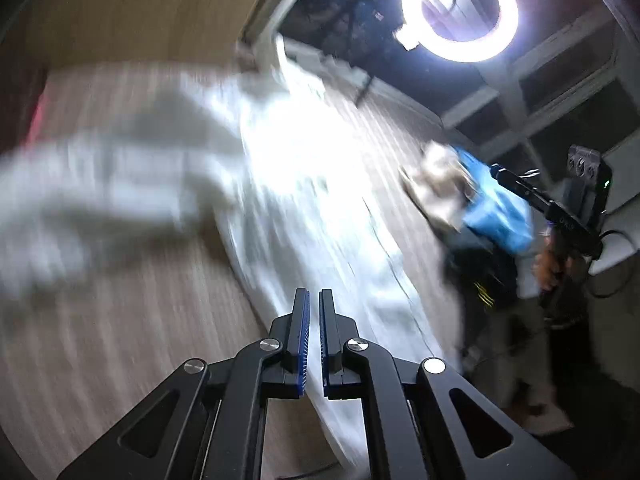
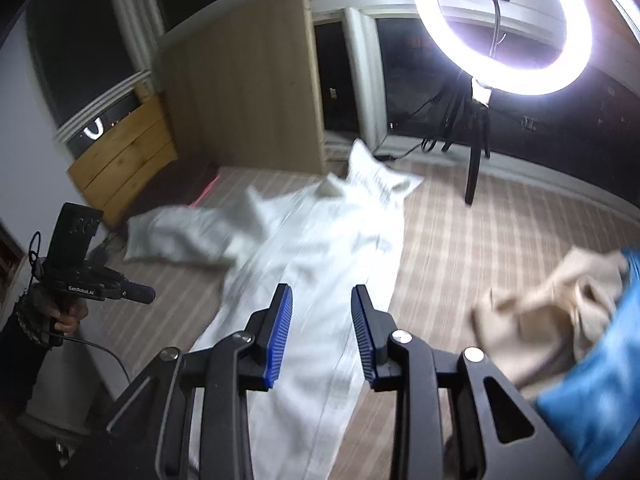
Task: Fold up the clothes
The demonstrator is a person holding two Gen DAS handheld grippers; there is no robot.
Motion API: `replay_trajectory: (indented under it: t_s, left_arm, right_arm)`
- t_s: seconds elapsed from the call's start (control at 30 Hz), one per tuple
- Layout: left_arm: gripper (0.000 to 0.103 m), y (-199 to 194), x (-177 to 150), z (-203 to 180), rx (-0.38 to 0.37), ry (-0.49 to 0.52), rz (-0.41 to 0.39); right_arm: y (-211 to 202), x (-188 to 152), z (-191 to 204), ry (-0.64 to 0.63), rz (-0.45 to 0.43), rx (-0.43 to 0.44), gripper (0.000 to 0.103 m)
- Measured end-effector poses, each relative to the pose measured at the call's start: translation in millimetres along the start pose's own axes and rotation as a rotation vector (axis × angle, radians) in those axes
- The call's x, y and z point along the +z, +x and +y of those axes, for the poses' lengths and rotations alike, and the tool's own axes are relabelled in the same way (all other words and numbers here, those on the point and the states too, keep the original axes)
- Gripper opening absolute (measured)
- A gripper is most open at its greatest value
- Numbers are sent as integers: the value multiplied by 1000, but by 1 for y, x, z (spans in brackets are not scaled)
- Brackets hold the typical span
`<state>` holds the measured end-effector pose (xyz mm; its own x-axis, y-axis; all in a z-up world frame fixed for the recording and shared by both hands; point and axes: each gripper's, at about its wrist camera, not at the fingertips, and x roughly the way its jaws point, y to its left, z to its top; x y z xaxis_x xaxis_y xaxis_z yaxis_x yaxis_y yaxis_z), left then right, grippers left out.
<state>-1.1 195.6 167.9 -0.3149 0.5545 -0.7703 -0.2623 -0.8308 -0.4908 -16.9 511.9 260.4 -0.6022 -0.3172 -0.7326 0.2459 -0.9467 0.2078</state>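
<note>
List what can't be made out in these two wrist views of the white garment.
- White garment: motion blur in both views hides its folds and what kind it is.
- Its near end: hidden behind the right tongs in the right view, the left tongs in the left.
- Beige and blue clothes: blurred, cut off by the right edge.
- Glare from the ring light whitens the cloth in the left view.

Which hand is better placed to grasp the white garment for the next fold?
Probably the right. The right gripper has its fingers apart, empty, directly over the white garment. The left gripper also points at it, but its fingers are nearly closed.
</note>
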Motion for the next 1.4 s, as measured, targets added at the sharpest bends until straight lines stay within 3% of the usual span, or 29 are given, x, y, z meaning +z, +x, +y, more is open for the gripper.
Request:
replay_trajectory:
  t_s: [0.13, 0.27, 0.4, 0.43, 0.5, 0.6, 0.8, 0.9, 0.93, 0.97, 1.0, 1.13, 1.2, 1.33, 1.4]
  left_arm:
    - [17, 18, 63, 3, 138, 12, -40]
    - [17, 40, 91, 24, 151, -54, -19]
    - [17, 63, 92, 39, 192, -71, 33]
    - [17, 68, 91, 44, 205, -69, 50]
    - [17, 76, 88, 58, 210, -84, 73]
    - [17, 79, 82, 77, 193, -106, 77]
    - [18, 87, 75, 104, 155, -113, 90]
    - [22, 91, 71, 114, 146, -118, 100]
    - [22, 92, 70, 117, 141, -123, 101]
    - [22, 93, 68, 121, 135, -127, 103]
    - [22, 91, 67, 123, 121, -135, 95]
    - [22, 87, 61, 128, 87, -150, 69]
    - [22, 85, 58, 128, 87, -147, 59]
    - [21, 83, 57, 128, 89, -156, 57]
    - [22, 81, 57, 126, 111, -165, 69]
  right_arm:
    - [60, 43, -44, -7, 37, -46, 30]
    - [114, 71, -63, -30, 71, 4, 30]
    - [163, 106, -53, -115, 100, 86, 31]
    - [175, 112, -46, -146, 104, 76, 32]
    - [208, 131, -35, -235, 93, 13, 47]
    - [257, 153, -32, -282, 109, -70, 52]
    - [331, 180, -44, -273, 205, -74, 57]
    - [346, 177, -48, -273, 235, -57, 54]
    - [347, 175, -49, -277, 245, -51, 44]
    - [347, 172, -50, -281, 254, -44, 4]
    - [347, 169, -51, -285, 261, -39, 2]
    - [293, 167, -69, -238, 22, -184, 1]
    - [285, 169, -83, -179, -15, -221, 1]
    - [307, 166, -70, -249, 64, -241, 3]
    - [311, 168, -62, -269, 89, -253, 21]
